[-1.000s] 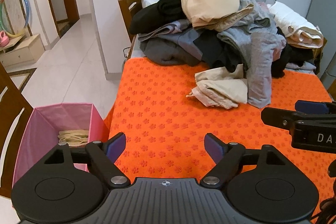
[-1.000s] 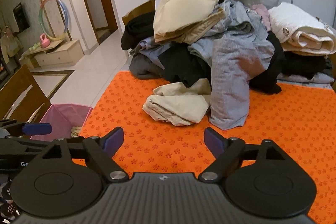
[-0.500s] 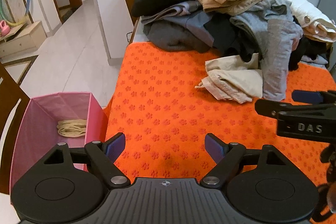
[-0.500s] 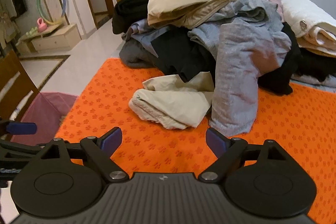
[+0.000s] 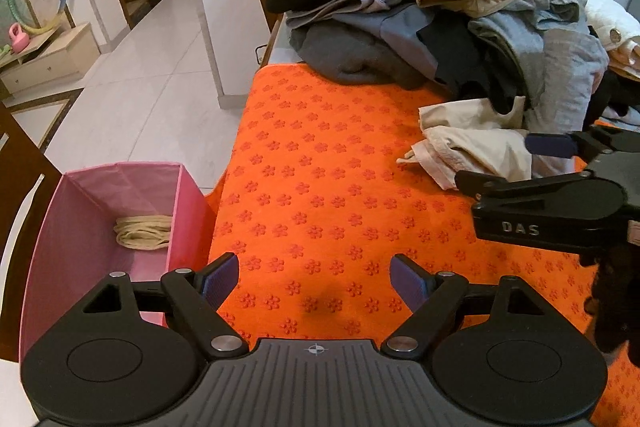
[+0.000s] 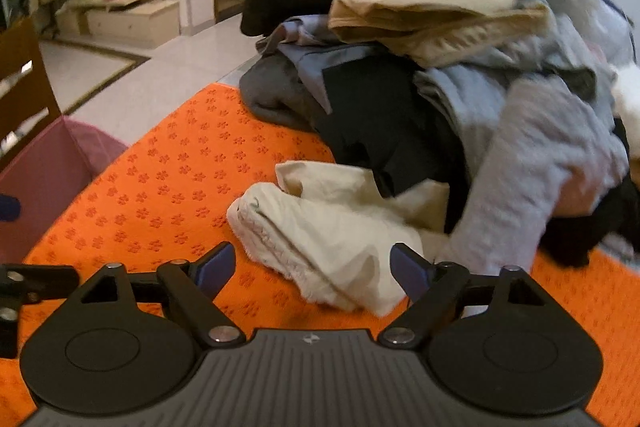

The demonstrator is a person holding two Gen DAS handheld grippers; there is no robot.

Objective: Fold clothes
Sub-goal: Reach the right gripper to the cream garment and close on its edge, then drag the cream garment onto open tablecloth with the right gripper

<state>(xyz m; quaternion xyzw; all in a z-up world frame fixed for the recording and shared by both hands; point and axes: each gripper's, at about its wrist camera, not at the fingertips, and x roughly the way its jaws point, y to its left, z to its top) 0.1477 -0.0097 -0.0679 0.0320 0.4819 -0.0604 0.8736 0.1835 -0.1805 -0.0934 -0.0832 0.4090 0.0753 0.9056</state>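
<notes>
Right wrist view: right gripper [image 6: 311, 269] spread wide, holding nothing, fingertips flanking the cream garment [image 6: 332, 227] on the orange cloth [image 6: 172, 183].
Left wrist view: left gripper [image 5: 314, 277] agape and unladen over bare cloth, garment well ahead-right.
Clothes pile [image 6: 440, 67]: behind the garment.

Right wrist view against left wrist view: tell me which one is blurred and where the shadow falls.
Right wrist view: motion-smeared, worst on the clothes pile and the cream garment; the right gripper itself stays sharp. Left wrist view: crisp, with a small dark shadow on the orange cloth just ahead of the left gripper; fisheye bending at the edges.
</notes>
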